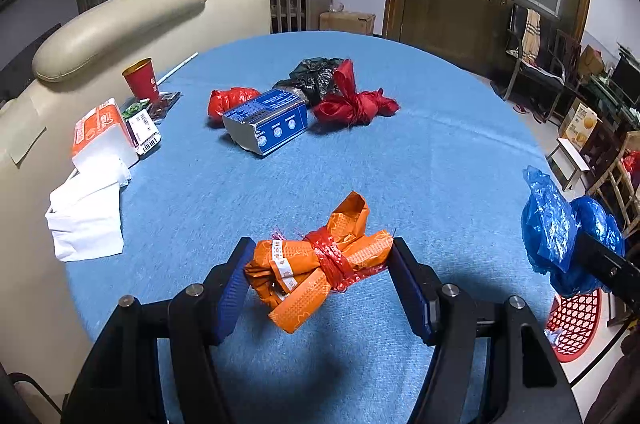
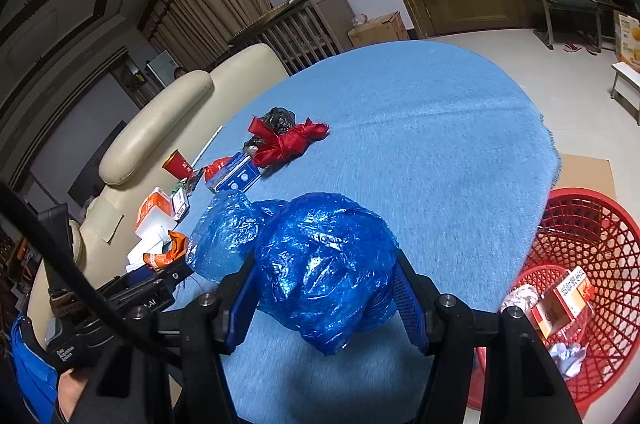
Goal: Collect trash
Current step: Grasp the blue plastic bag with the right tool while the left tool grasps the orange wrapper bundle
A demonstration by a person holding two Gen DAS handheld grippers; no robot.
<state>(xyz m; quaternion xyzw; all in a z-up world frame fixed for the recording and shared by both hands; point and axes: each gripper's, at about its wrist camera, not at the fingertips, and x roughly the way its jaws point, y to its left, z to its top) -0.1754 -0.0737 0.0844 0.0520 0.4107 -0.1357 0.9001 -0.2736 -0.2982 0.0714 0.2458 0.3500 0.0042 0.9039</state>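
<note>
Landmark: the round tabletop (image 1: 400,152) under a blue cloth. At its left edge sit a red paper cup (image 1: 140,78), an orange-and-white tissue pack (image 1: 102,134) and loose white tissues (image 1: 86,216), seemingly not yet gathered. Toward the centre lie a blue-and-white printed carton (image 1: 268,124), a crumpled black plastic bag (image 1: 316,76) and a red ribbon-tied bundle (image 1: 354,104), clustered together. Over the near edge the left claw (image 1: 320,276) clamps an orange wrapper bundle bound with red tape (image 1: 320,264) at both ends, lifted clear for carrying. The right claw (image 2: 324,288) squeezes a crinkled blue plastic bag (image 2: 320,264) above the near right edge, apparently bound for the red lattice plastic basket (image 2: 592,256) on the floor beside the right rim, which already holds scraps.
</note>
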